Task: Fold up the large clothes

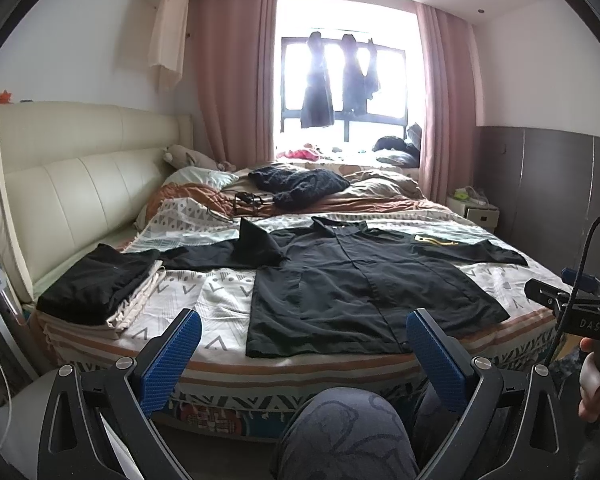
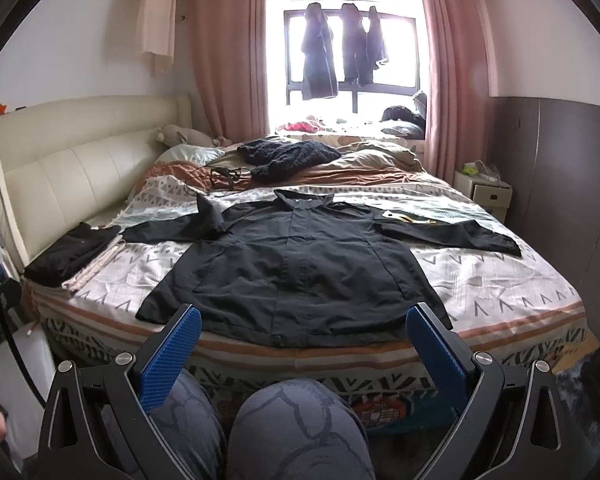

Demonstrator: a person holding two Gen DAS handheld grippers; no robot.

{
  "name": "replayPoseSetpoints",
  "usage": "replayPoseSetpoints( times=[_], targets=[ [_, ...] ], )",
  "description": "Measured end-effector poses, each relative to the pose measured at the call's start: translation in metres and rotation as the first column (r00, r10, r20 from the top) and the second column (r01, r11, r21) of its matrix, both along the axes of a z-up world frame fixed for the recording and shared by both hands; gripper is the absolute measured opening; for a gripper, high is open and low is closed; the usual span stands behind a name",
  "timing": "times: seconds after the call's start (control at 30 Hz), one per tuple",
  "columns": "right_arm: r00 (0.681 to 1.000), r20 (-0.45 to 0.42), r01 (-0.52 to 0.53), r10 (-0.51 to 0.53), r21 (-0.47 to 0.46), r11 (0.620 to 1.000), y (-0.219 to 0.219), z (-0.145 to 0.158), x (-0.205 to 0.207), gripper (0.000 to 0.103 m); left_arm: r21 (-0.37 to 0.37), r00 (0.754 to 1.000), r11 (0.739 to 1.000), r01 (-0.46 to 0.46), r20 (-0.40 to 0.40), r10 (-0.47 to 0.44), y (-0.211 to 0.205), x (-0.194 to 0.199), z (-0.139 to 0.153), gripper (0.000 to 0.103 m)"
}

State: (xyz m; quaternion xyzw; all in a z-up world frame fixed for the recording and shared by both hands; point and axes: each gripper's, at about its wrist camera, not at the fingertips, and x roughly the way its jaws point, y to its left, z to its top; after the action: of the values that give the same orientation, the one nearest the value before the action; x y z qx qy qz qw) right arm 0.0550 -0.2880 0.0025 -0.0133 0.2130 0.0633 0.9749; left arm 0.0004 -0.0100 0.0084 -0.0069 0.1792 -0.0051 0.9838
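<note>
- Bed [image 2: 500,280] with patterned cover fills the room; cream headboard [image 1: 80,176] along its left side.
- Black jacket [image 2: 296,276] lies spread flat, front up, hem at the bed's near edge, both sleeves stretched out toward the left and right edges.
- Dark knit garment [image 2: 288,156] crumpled toward the far edge, well apart from the jacket.
- Folded stack [image 1: 100,284], black on top of pale cloth, at the near left corner.
- Left gripper [image 1: 302,356]: jaws spread wide, nothing between them, off the bed's near edge.
- Right gripper [image 2: 302,354]: jaws spread wide, empty, off the near edge above the person's knees [image 2: 296,432].
</note>
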Motion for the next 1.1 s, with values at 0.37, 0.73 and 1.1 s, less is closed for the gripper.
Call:
replayPoseSetpoints(
  times=[0.37, 0.73, 1.1],
  targets=[
    [1.0, -0.023, 0.001, 0.0, 0.019, 1.0, 0.005, -0.005, 0.049, 0.102, -0.003, 0.999, 1.0, -0.022, -0.04, 0.022, 0.009, 0.06, -0.003, 0.102],
    [0.998, -0.057, -0.027, 0.027, 0.012, 1.0, 0.032, -0.001, 0.145, 0.102, -0.007, 0.992, 0.998, -0.068, -0.104, 0.067, 0.039, 0.149, -0.004, 0.102],
    [0.981, -0.175, -0.079, 0.081, 0.018, 0.997, 0.073, -0.022, 0.24, 0.102, -0.024, 0.971, 0.986, -0.168, -0.178, 0.161, 0.089, 0.224, -0.018, 0.102]
  ],
)
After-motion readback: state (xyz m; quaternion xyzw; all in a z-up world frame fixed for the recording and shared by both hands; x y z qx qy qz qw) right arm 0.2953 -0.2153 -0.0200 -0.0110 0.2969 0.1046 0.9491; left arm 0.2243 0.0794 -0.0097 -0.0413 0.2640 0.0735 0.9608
